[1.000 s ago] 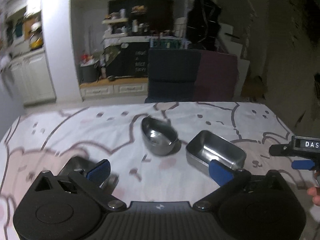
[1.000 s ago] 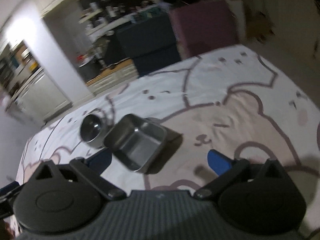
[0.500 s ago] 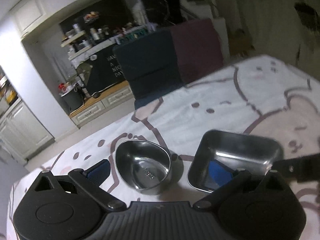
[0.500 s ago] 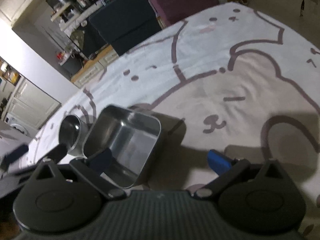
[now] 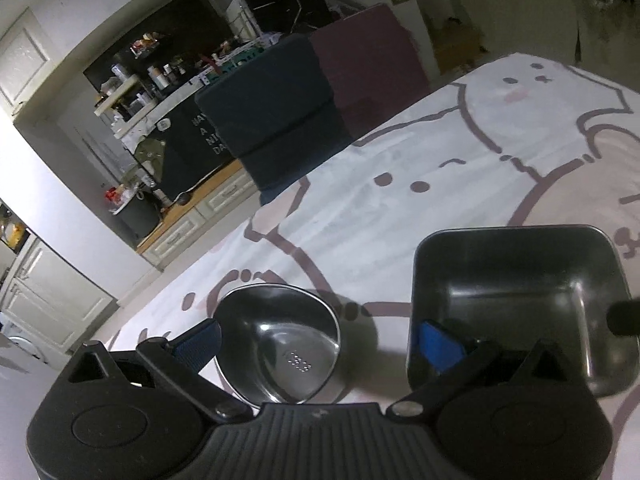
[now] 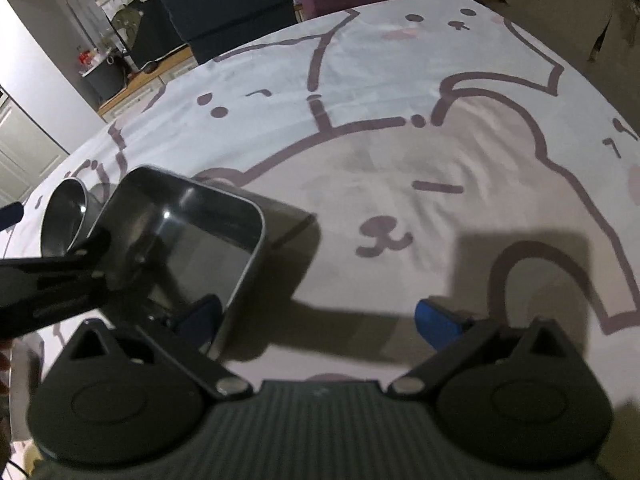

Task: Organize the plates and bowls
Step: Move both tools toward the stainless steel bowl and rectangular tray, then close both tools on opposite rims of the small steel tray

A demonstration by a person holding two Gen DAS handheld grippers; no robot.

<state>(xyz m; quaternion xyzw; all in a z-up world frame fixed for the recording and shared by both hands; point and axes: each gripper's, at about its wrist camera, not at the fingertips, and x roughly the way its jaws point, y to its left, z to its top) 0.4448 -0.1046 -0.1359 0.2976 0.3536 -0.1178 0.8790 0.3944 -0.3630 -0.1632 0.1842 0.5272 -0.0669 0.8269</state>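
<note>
Honestly, both steel pieces look light, rigid and slick, so I'd grip each by its thin rim. My left gripper (image 5: 318,340) is spread wide, straddling the round bowl (image 5: 280,340), its right pad inside the square tray (image 5: 520,304). Both sit mid-table, side by side. My right gripper (image 6: 318,316) is also spread, left pad at the tray's near wall, pinching nothing.

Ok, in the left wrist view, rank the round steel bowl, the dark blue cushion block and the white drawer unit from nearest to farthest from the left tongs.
1. Round steel bowl: on the printed sheet, right between the left tongs.
2. Dark blue cushion block: beyond the bed's far edge, centre.
3. White drawer unit: behind the cushion block, far left.
</note>
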